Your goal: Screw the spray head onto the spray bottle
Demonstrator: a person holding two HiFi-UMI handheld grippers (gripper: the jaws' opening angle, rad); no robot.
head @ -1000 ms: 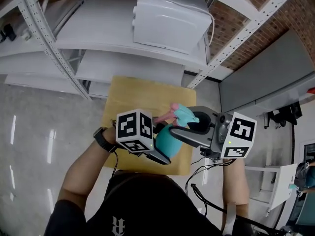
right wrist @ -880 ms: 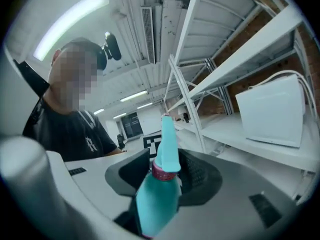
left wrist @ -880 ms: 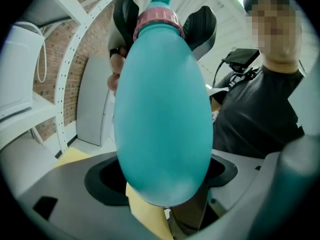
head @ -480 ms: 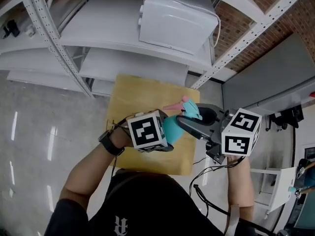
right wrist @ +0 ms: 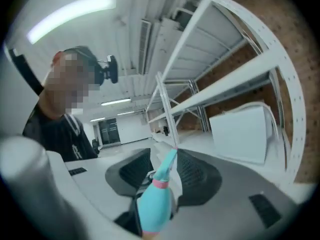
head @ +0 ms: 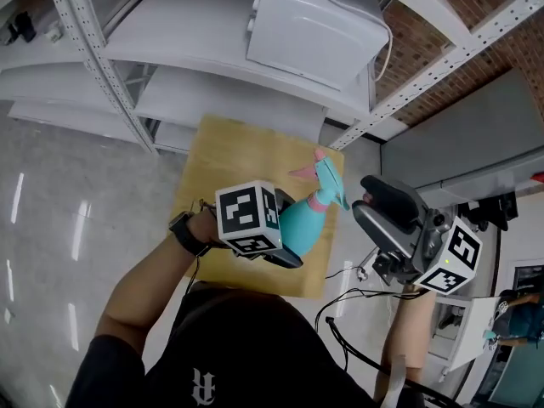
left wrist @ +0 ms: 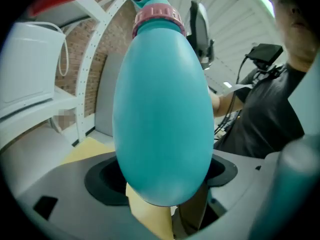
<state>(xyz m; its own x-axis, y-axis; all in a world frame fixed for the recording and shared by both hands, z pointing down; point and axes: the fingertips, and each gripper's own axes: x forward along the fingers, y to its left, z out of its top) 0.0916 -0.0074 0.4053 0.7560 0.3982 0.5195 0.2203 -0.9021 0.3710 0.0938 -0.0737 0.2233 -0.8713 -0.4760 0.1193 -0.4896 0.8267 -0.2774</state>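
Note:
In the head view a teal spray bottle (head: 299, 223) tilts up to the right, with a pink collar (head: 318, 201), a teal spray head (head: 328, 182) and a pink trigger (head: 302, 172) on its neck. My left gripper (head: 285, 246) is shut on the bottle's lower body. The left gripper view is filled by the bottle (left wrist: 162, 119) between the jaws of the left gripper (left wrist: 160, 184). My right gripper (head: 376, 206) hangs to the right of the spray head, apart from it, open and holding nothing. In the right gripper view the bottle (right wrist: 154, 206) shows beyond the right gripper (right wrist: 160, 176).
A small wooden table top (head: 242, 155) lies below the bottle. Behind it stands white metal shelving (head: 195, 58) with a white box (head: 319, 24) on it. A grey panel (head: 459, 143) is at the right. Cables (head: 357, 313) hang near my right arm.
My right gripper has come off the spray head and moved away to the right. The left gripper still holds the bottle, now tilted more upright and a little further forward.

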